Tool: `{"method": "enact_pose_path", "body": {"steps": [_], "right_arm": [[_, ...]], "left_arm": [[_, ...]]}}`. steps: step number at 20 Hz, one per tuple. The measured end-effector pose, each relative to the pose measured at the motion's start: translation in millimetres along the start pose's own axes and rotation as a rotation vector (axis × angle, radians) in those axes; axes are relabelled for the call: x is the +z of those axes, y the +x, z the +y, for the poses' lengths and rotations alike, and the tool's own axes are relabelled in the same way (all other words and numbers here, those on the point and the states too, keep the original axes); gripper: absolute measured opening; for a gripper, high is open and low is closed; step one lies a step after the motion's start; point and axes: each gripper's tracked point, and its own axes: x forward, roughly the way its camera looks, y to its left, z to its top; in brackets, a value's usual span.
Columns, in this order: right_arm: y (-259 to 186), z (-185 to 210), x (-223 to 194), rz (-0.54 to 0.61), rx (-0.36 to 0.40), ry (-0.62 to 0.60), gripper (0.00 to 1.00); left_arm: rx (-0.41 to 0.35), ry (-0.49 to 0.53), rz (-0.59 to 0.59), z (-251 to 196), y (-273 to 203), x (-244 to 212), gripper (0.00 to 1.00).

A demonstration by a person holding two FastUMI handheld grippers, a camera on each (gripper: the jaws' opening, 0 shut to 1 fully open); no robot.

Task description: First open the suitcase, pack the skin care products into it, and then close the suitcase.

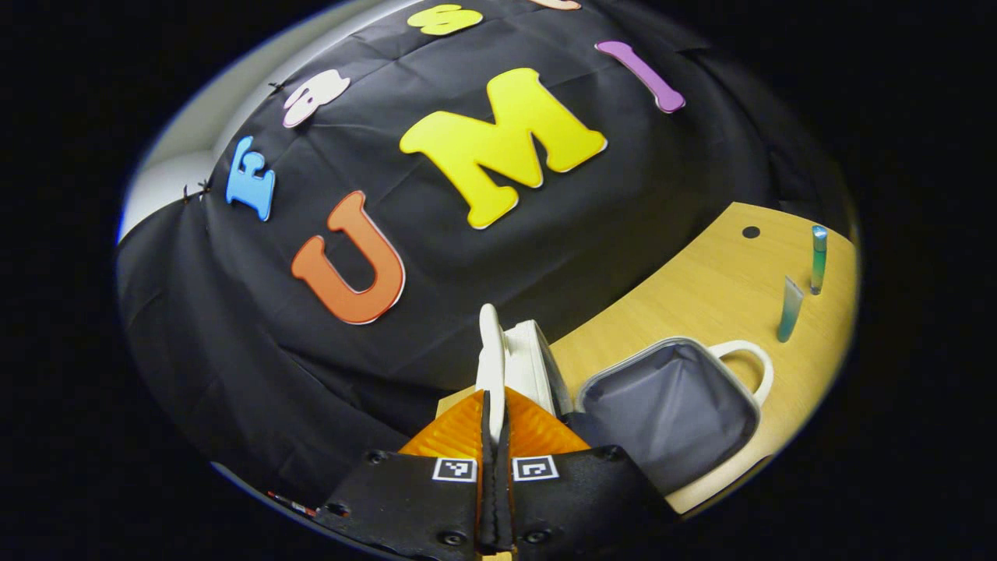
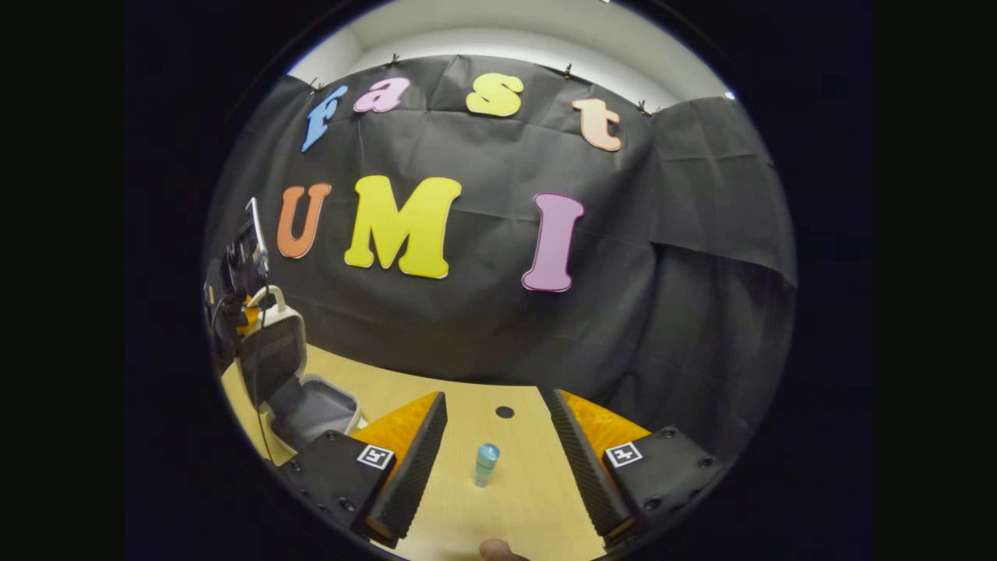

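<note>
suitcase [image 1: 670,421] is being kept open on the table [image 1: 701,296]: lid [image 1: 498,354] is being pinched by left gripper [image 1: 494,436]. right gripper [image 2: 498,460] is being held wide apart w/ bottle [image 2: 486,464] between, untouched; it could be tipped over if bumped by a finger.

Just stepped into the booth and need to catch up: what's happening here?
A person is packing skin care products into a small suitcase. The left tongs pinch its raised lid, holding it open. The right tongs are open, lined up on a standing bottle on the table. Nothing is packed yet.
</note>
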Motion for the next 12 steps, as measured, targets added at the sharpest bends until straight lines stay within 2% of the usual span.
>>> {"method": "enact_pose_path", "body": {"steps": [5,8,12], "right_arm": [[3,33,-1,0.013,0.027,-0.029,0.80],[5,42,-3,0.030,0.017,-0.023,0.80],[3,49,-12,0.061,-0.004,-0.024,0.80]], "left_arm": [[0.028,-0.080,0.035,53,21,-54,0.03],[0.043,-0.081,0.064,73,38,-89,0.03],[0.021,-0.086,0.135,91,59,-147,0.03]]}}
